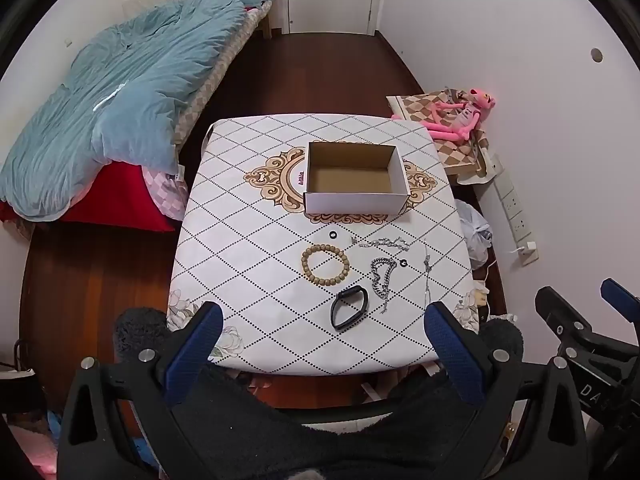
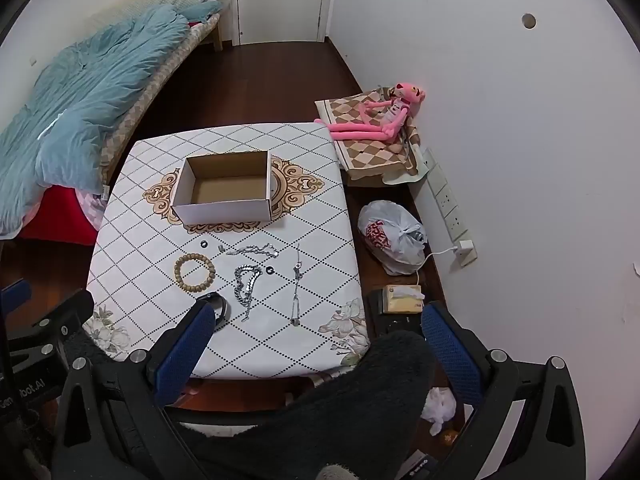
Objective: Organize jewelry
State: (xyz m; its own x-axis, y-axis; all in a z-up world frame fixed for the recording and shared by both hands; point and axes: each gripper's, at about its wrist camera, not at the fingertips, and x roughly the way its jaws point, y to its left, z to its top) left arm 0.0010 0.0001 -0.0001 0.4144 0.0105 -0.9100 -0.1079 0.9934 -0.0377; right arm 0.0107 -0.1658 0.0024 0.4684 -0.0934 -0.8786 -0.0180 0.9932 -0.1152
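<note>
While the box (image 1: 356, 178) sits empty and every bracelet, chain and ring lies on the bench (image 1: 240, 264), both tools, left tool (image 1: 324, 322) and right tool (image 2: 318, 322), hover spread, nothing sorted yet.

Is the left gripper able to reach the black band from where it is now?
Probably yes: the left gripper is open, the black band lies just ahead between its fingers, and nothing covers it.

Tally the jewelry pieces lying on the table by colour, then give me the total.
Silver chains: 3 (thin chain near the box, chunky chain, long thin chain)
Black pieces: 3 (two small rings, black band)
Wooden bead bracelet: 1
Total: 7
</note>
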